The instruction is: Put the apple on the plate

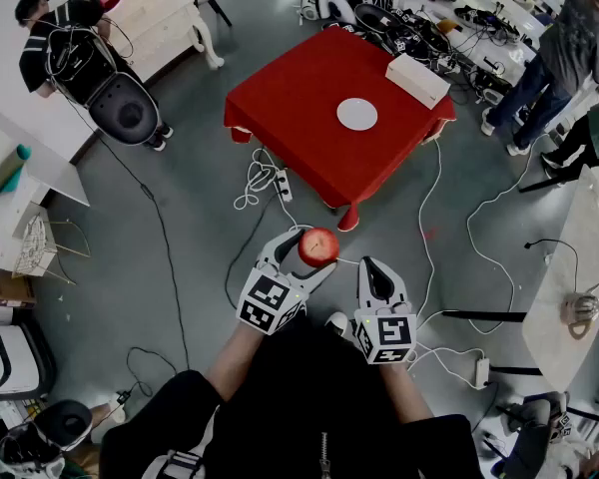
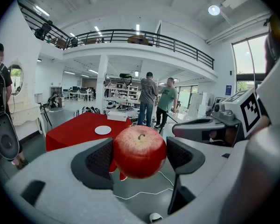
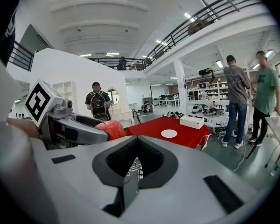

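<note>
The left gripper clamps the apple; only its own view shows both pads touching. The right gripper view shows jaws together, empty. The plate sits well apart on the table.

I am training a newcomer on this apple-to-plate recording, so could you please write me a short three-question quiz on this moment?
1. Where is the apple? A: between the jaws of the left gripper; B: on the floor; C: in a bystander's hand.
2. Fill in: on the red table, beside the plate, lies a white ____.
3. True or false: the apple already rests on the plate.
Key: 1 A, the jaws are closed on it; 2 box; 3 false, the plate is bare.
</note>
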